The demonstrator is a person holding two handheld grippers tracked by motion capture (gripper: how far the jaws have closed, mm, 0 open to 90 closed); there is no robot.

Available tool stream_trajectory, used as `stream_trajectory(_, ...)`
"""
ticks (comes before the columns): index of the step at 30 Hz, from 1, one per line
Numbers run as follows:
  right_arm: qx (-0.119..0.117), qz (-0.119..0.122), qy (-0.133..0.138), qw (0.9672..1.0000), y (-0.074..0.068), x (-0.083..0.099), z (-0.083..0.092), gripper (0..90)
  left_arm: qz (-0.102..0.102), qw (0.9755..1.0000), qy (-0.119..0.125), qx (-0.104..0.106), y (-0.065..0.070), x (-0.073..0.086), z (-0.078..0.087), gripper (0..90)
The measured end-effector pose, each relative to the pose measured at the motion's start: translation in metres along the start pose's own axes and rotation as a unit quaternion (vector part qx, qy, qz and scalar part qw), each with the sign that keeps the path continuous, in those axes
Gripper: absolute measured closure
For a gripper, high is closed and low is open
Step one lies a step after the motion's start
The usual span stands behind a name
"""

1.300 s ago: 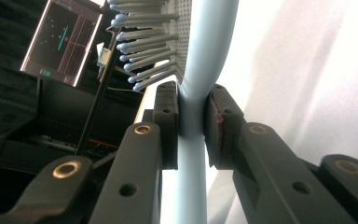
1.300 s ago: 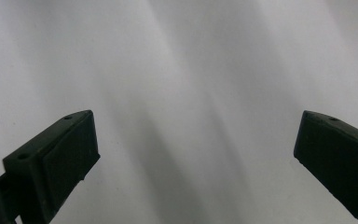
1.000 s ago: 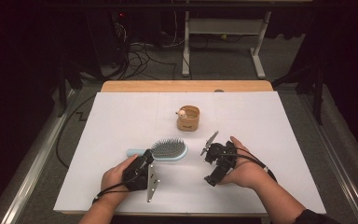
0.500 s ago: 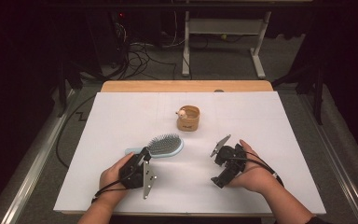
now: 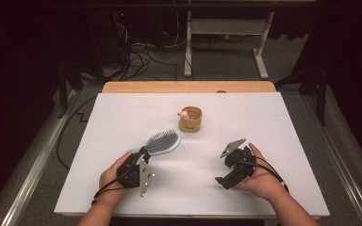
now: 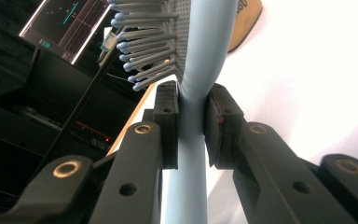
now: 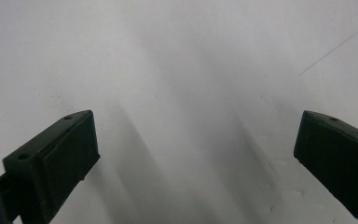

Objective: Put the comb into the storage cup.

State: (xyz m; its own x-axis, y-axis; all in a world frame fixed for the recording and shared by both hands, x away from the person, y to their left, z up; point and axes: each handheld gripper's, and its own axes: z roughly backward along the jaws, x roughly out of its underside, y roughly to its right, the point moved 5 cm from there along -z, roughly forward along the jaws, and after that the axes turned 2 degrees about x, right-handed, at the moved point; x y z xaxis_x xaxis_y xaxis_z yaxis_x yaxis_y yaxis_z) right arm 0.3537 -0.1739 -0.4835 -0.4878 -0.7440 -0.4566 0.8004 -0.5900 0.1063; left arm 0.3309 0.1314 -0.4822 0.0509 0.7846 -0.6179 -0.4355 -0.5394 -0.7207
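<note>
Two black jaws of the left gripper (image 6: 191,126) are clenched on the pale blue handle of a hairbrush (image 6: 200,56), whose grey bristles point to the left in the left gripper view. From above, the hairbrush (image 5: 162,142) lies low over the white table (image 5: 273,117), head angled away from the left hand (image 5: 118,176), with a small tan basket (image 5: 191,119) farther back. Well apart to the right, the right gripper (image 5: 231,165) hangs over bare table, its jaws spread wide and gripping nothing.
</note>
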Motion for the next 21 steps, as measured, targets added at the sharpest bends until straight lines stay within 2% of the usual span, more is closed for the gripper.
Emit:
stream_trajectory(4, 0.005, -0.01, 0.033, 0.9994, 0.003, 0.003, 0.0, 0.4, 0.011, 0.9999, 0.001, 0.004, -0.002, 0.001, 0.0, 77.1)
stream_trajectory(8, 0.005, -0.031, 0.057, 0.9979, 0.004, 0.007, -0.001, 0.4, 0.025, 0.9997, 0.003, 0.007, -0.004, 0.001, 0.001, 77.1)
stream_trajectory(13, 0.011, -0.055, 0.09, 0.9943, 0.006, 0.012, -0.004, 0.3, 0.049, 0.9987, 0.005, 0.011, -0.008, 0.002, 0.001, 77.1)
stream_trajectory(21, 0.015, -0.078, 0.139, 0.9871, 0.008, 0.01, -0.007, 0.3, 0.105, 0.9941, 0.016, 0.023, -0.016, 0.005, 0.002, 77.1)
